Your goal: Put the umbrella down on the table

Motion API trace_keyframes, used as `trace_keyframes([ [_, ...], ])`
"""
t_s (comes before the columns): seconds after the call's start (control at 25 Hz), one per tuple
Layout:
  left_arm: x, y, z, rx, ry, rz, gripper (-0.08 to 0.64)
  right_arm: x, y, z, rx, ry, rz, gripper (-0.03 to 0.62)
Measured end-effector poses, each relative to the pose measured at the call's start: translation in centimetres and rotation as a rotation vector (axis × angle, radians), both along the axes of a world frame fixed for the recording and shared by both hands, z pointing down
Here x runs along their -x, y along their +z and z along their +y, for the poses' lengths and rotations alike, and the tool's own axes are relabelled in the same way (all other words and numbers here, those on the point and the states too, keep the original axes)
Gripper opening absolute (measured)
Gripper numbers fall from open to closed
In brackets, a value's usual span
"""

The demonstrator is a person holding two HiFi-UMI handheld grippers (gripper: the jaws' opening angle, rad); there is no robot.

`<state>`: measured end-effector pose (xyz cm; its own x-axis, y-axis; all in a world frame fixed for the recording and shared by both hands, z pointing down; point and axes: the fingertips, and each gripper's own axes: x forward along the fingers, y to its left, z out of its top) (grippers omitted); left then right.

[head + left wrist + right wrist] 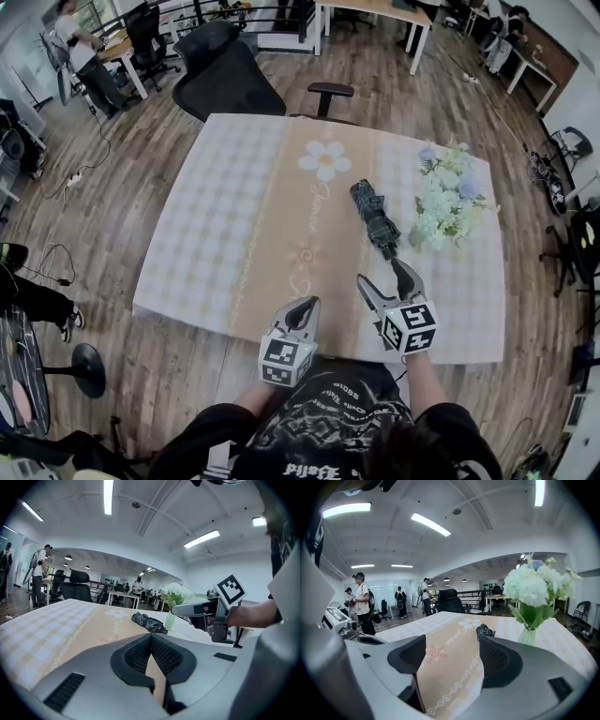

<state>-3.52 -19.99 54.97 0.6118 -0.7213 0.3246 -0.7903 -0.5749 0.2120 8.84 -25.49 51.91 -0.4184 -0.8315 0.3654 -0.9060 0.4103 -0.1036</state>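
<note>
I am looking down at the table (216,225), which is wearing a checked cloth with a tan strip and a white flower picture down its middle. The umbrella (375,217) is lying flat on that cloth, folded up and black, on the right side of the tan strip. Nothing is touching it. A bunch of pale flowers (448,199) is standing just to the right of it. I am holding the right gripper (382,274) over the near edge of the table, close to the umbrella's near end but apart from it. Its two jaws are standing wide apart, and only the cloth is showing between them. I am holding the left gripper (307,305) beside it, a bit nearer to me. Its jaws are pressing together at their tips with nothing in them. From the left gripper view, a hand (246,616) is gripping the right gripper up above the table. A black chair (225,75) is sitting at the far side of the table.
</note>
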Motion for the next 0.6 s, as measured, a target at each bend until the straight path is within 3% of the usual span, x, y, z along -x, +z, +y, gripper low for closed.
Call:
trace_keyframes([
  [0.32,0.1,-0.4,0.5,-0.026,0.014,0.002,0.020,-1.7,1.8,5.5,-0.007,0.121,-0.078,0.364],
  [0.6,0.4,-0.6,0.7,-0.033,0.000,0.005,0.020,-2.5,3.4,8.5,0.020,0.168,-0.074,0.364],
])
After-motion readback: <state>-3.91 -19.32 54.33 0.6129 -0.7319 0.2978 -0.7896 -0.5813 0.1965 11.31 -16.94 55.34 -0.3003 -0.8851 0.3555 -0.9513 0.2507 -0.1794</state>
